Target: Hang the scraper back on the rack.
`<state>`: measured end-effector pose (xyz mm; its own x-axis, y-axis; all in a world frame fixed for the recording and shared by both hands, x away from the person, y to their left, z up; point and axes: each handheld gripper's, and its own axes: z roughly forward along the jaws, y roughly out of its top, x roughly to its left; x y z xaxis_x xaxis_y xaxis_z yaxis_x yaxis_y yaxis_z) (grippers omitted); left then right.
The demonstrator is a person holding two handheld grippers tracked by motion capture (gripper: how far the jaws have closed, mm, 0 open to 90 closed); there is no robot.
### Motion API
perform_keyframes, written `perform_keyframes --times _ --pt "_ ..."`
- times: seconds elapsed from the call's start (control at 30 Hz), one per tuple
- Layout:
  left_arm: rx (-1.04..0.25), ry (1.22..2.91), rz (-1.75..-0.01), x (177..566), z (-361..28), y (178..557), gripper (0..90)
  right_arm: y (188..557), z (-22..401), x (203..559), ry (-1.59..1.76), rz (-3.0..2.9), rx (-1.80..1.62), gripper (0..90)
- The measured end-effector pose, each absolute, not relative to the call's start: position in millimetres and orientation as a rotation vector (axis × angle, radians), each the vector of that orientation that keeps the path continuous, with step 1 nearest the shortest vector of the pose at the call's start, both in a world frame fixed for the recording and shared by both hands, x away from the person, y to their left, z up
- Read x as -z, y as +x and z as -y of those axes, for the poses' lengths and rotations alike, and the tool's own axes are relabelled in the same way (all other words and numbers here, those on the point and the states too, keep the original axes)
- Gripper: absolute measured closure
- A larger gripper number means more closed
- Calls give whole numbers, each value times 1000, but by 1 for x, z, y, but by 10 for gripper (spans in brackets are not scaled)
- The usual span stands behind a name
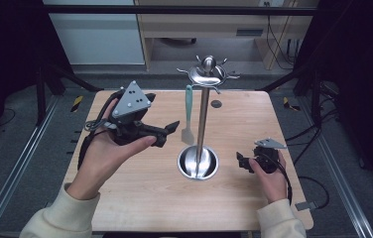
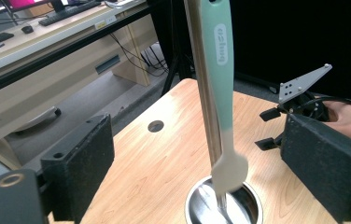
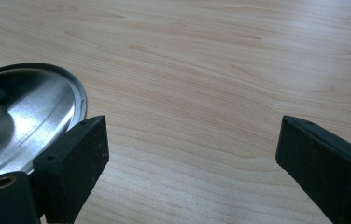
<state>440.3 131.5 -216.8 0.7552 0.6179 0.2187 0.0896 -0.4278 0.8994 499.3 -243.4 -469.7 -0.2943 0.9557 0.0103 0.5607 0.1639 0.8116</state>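
A mint-green spatula (image 1: 188,113) hangs from a hook on the crown of a steel utensil stand (image 1: 203,111), its pale blade just above the stand's round dished base (image 1: 198,163) at the middle of the wooden surface (image 1: 140,198). In the left gripper view the spatula (image 2: 220,74) dangles close in front of the stand's pole, its blade slightly blurred, and it sits in the gap between the two black jaws without touching either.

The left claw (image 1: 170,133), held in a person's upturned hand (image 1: 107,158), points toward the spatula from the stand's left side and stands released, its jaws wide apart and holding nothing. A grey three-cornered plate (image 1: 131,99) tops its body.

On the other side of the stand, the right claw (image 1: 242,162) rests low near the surface in the person's right hand (image 1: 269,176), well apart from the spatula. In the right gripper view its jaws are spread wide over bare wood, nothing between them, with the rim of the steel base (image 3: 47,112) just beside one jaw. Cream sleeves (image 1: 58,218) enter from the bottom of the high view.
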Motion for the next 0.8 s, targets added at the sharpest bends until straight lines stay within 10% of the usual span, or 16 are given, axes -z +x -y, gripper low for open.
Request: perform_keyframes --times 0.8 --pt "-625 1998 -421 278 -140 417 22 498 244 468 1439 -1917 -1006 78"
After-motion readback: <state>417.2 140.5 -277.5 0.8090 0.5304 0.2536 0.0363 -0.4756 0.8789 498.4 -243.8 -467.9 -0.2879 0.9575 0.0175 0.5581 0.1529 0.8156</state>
